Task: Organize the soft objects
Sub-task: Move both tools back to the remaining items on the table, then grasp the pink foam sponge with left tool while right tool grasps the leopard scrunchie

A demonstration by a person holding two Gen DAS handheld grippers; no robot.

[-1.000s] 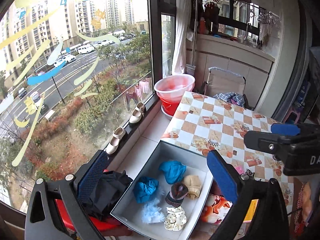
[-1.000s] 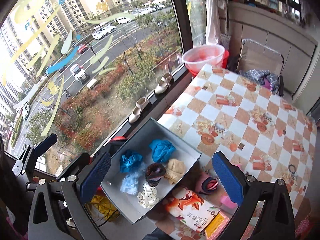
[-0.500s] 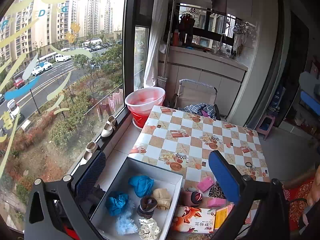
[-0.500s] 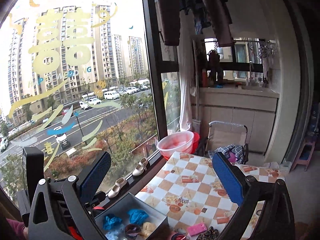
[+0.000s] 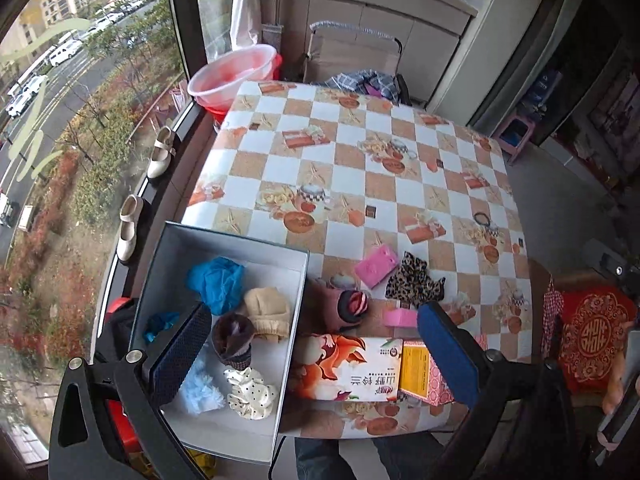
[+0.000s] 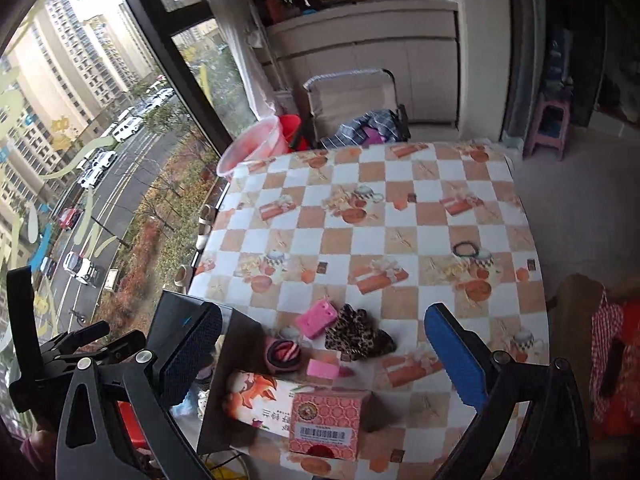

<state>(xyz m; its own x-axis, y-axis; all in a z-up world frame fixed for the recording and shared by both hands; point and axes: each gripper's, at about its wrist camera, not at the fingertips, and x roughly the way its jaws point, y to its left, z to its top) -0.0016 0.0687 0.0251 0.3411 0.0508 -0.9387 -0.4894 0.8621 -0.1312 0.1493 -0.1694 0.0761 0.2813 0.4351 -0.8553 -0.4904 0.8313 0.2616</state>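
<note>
Both cameras are tilting back down since half a second ago: table (image 5: pixel 360 168) and box (image 5: pixel 168 264) are filling the frame again, where the right view was mostly window and skyline.

Left wrist view is looking straight into the box, sitting at the table's near-left corner by the window. Inside: blue cloth (image 5: pixel 216 280), beige sock (image 5: pixel 266 314), dark sock roll (image 5: pixel 232 338), white dotted scrunchie (image 5: pixel 250 396), light-blue fluff (image 5: pixel 200 390), a smaller blue piece (image 5: pixel 160 324) partly behind a finger. Right wrist view is showing only the box's dark outer wall (image 6: pixel 228 380); contents mostly hidden.

Still out on the table, just right of the box: pink striped sock roll (image 5: pixel 350 306), pink sponge (image 5: pixel 376 266), leopard cloth (image 5: pixel 414 282), a smaller pink block (image 5: pixel 400 317). Leopard cloth is touching the sponge's edge. Fox-print carton (image 5: pixel 344 368) is lying at the near edge; the right view is showing a red patterned carton (image 6: pixel 326 426) resting against it, barcode facing the camera.

Left gripper (image 5: pixel 316 356) is hovering over the box's right wall, jaws spread wide, holding nothing. Right gripper (image 6: pixel 320 354) is hovering over the loose pile, jaws equally spread, empty.

Hair tie (image 6: pixel 464 249) is lying well apart, far right of the table.
</note>
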